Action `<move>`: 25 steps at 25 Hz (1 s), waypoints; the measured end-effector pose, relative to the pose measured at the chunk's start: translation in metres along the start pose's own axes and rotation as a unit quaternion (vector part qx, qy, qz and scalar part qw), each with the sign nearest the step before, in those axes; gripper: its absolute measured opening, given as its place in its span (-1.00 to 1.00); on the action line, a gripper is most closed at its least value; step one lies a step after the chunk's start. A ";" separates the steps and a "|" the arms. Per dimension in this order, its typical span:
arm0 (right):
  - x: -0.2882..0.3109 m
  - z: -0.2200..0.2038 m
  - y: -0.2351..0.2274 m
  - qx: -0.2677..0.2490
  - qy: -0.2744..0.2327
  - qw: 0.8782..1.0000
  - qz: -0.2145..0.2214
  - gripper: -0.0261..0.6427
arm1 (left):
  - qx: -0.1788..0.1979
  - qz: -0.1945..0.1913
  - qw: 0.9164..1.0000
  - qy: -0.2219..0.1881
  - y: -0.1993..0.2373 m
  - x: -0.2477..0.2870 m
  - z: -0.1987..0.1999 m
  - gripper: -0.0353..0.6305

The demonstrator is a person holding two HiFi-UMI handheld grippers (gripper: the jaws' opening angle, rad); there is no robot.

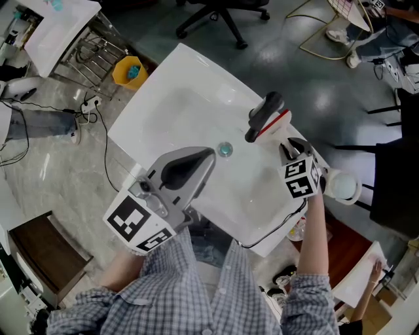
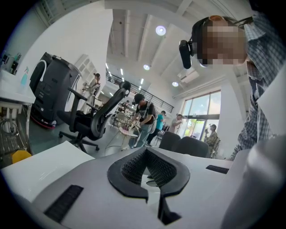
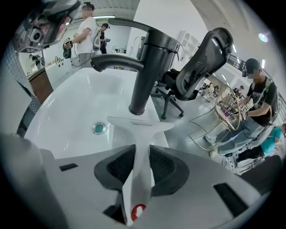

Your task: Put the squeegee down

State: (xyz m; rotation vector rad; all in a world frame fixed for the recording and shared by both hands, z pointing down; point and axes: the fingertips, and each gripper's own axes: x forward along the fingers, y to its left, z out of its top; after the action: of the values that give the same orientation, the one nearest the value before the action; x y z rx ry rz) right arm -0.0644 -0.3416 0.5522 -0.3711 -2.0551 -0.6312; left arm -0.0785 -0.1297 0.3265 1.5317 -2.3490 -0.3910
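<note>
The squeegee point(image 3: 139, 129) is white with a red spot near the end of its handle. My right gripper point(image 3: 142, 156) is shut on that handle. Its blade points away from me and hovers near the foot of the black faucet point(image 3: 147, 67), above the white sink point(image 3: 76, 98). In the head view the squeegee point(image 1: 279, 122) shows as a white and red strip beside the faucet point(image 1: 262, 112), with the right gripper point(image 1: 288, 148) at the sink's right side. My left gripper point(image 1: 204, 157) hangs over the sink's near rim, its jaws together and empty point(image 2: 146, 154).
A green drain point(image 1: 225, 149) sits mid-basin. A black office chair point(image 1: 219, 13) stands beyond the sink point(image 1: 177, 98), a yellow bin point(image 1: 129, 70) and cables to its left, a white round object point(image 1: 342, 185) to its right. Several people stand in the background.
</note>
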 end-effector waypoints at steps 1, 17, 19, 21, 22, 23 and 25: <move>0.000 0.000 0.001 0.001 0.001 1.000 0.003 -0.64 | 0.000 0.000 1.000 0.000 0.000 0.000 0.000 -0.88; 0.006 -0.005 -0.002 0.001 0.028 1.000 0.009 -0.56 | -0.001 -0.004 1.000 0.001 0.008 -0.002 0.002 -0.88; 0.005 -0.005 -0.002 0.003 0.028 1.000 0.008 -0.55 | -0.001 -0.005 1.000 0.001 0.009 -0.002 0.002 -0.88; 0.002 -0.004 -0.002 0.003 0.026 1.000 0.006 -0.52 | 0.000 -0.007 1.000 0.002 0.010 -0.003 0.003 -0.88; 0.000 -0.002 -0.003 0.003 0.024 1.000 0.003 -0.50 | 0.000 -0.009 1.000 0.002 0.010 -0.004 0.003 -0.88; -0.002 -0.001 -0.003 0.004 0.022 1.000 0.000 -0.50 | 0.000 -0.010 1.000 0.002 0.010 -0.004 0.003 -0.88; -0.007 0.001 -0.004 0.009 0.019 1.000 -0.007 -0.49 | 0.001 -0.012 1.000 0.002 0.009 -0.006 0.005 -0.88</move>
State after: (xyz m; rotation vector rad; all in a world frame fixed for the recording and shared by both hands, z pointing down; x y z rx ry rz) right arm -0.0634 -0.3449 0.5446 -0.3331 -2.0279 -0.6230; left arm -0.0858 -0.1202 0.3253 1.5619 -2.3309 -0.3922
